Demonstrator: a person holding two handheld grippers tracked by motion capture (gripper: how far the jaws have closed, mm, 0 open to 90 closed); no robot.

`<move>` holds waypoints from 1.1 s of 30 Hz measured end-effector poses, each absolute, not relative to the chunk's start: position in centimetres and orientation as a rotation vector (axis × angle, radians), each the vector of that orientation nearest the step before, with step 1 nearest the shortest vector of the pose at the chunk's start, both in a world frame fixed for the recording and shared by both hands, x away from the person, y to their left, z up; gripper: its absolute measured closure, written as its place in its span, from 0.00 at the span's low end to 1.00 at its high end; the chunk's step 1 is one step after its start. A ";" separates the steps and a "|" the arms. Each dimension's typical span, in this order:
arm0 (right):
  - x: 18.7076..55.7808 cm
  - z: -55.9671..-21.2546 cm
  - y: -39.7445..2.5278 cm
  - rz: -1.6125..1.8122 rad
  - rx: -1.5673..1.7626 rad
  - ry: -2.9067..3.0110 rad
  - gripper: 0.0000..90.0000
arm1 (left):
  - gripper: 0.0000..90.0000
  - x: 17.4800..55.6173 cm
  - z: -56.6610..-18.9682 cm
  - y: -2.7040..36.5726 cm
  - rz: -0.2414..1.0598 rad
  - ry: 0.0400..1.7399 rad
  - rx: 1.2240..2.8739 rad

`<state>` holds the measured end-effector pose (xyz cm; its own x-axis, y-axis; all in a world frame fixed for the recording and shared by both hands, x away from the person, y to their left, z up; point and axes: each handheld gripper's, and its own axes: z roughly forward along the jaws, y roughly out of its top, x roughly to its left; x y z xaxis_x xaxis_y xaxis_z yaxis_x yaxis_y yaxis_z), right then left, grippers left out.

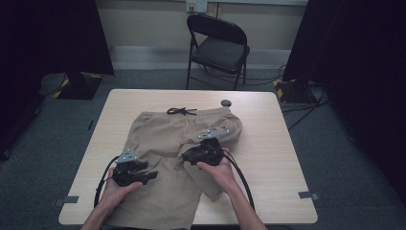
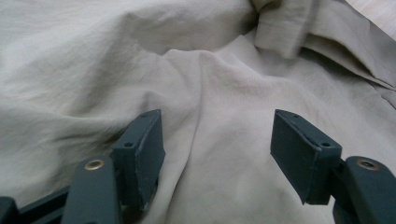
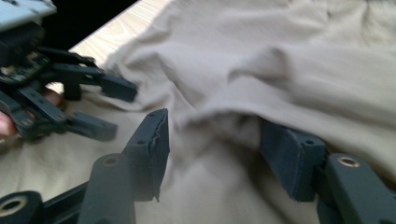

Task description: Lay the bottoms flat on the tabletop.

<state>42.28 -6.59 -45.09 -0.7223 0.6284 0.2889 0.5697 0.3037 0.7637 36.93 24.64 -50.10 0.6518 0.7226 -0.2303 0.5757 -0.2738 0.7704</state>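
My right gripper (image 1: 191, 155) gapes over a fold of the shorts (image 1: 163, 139); my left gripper (image 1: 152, 175) waits open, empty, nearer the surface's near edge.

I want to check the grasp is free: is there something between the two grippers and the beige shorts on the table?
Nothing visible stands in the way. The left gripper is open with the shorts directly between its jaws. The right gripper is open too, with a raised fold of the same fabric between its jaws, one jaw partly under it.

Black folding chair (image 1: 218, 45) on floor past table's (image 1: 282, 158) far edge, at 12 o'clock. Small dark round thing (image 1: 226, 103) on table near far edge, approx 1 o'clock.
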 end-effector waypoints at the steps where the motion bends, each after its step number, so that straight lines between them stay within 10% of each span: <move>1: 42.3 -45.5 -6.9 1.405 1.155 2.478 0.45 | 0.38 36.9 -50.1 24.6 0.205 1.015 1.968; 9: 40.3 -45.9 -5.5 1.489 1.019 2.524 0.77 | 0.38 37.0 -50.1 24.6 0.204 1.015 1.967; 18: 43.1 -48.3 -1.9 1.364 1.089 2.536 0.50 | 0.38 37.0 -50.1 24.6 0.204 1.013 1.969; 24: 45.3 -48.9 -0.1 1.279 1.138 2.474 0.50 | 0.38 36.9 -50.1 24.5 0.216 1.012 1.975; 33: 45.9 -49.6 -0.1 1.220 1.172 2.408 0.96 | 0.38 36.9 -50.1 24.5 0.222 1.003 1.983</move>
<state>45.91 -0.14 -49.63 -0.6659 0.7276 0.1652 0.5637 0.3455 0.7503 36.91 24.47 -50.08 0.6581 0.7225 -0.2118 0.5660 -0.2892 0.7720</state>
